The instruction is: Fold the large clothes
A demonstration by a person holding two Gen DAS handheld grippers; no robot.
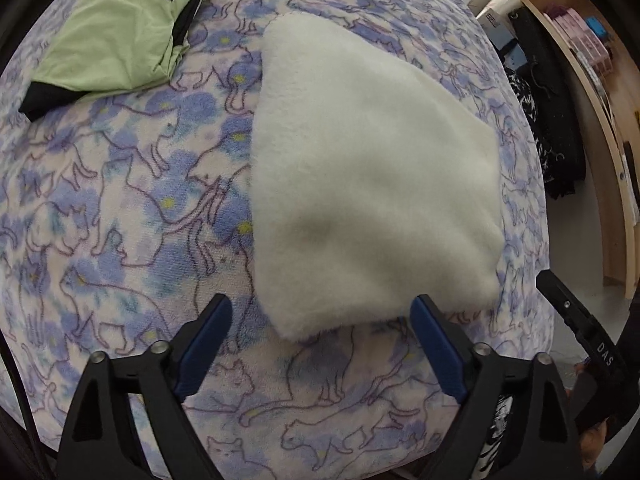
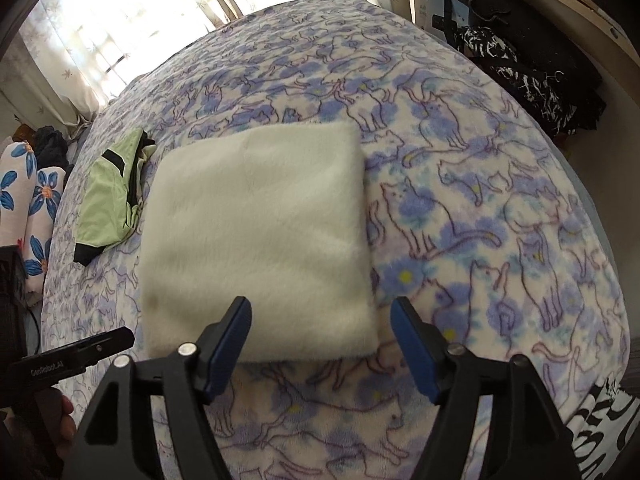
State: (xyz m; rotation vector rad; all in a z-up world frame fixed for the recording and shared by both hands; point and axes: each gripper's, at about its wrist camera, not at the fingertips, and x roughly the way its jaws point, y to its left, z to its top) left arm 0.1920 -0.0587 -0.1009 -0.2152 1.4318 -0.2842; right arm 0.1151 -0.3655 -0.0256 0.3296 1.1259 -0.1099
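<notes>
A white fluffy garment [image 1: 372,184] lies folded into a thick rectangle on the bed; it shows in the right wrist view too [image 2: 260,236]. My left gripper [image 1: 322,312] hangs open over the garment's near corner, blue pads wide apart and touching nothing. My right gripper [image 2: 322,318] is open above the near edge of the white garment, with nothing pinched. The right gripper [image 1: 576,320] also appears at the right edge of the left wrist view, and the left gripper [image 2: 96,346] at the lower left of the right wrist view.
A folded light green garment with black trim [image 1: 116,32] [image 2: 110,192] lies on the bed to the left. The bedspread [image 2: 480,208] has a blue cat print. Dark clothes [image 2: 532,76] hang by a wooden shelf on the right. Floral pillows [image 2: 28,208] sit at far left.
</notes>
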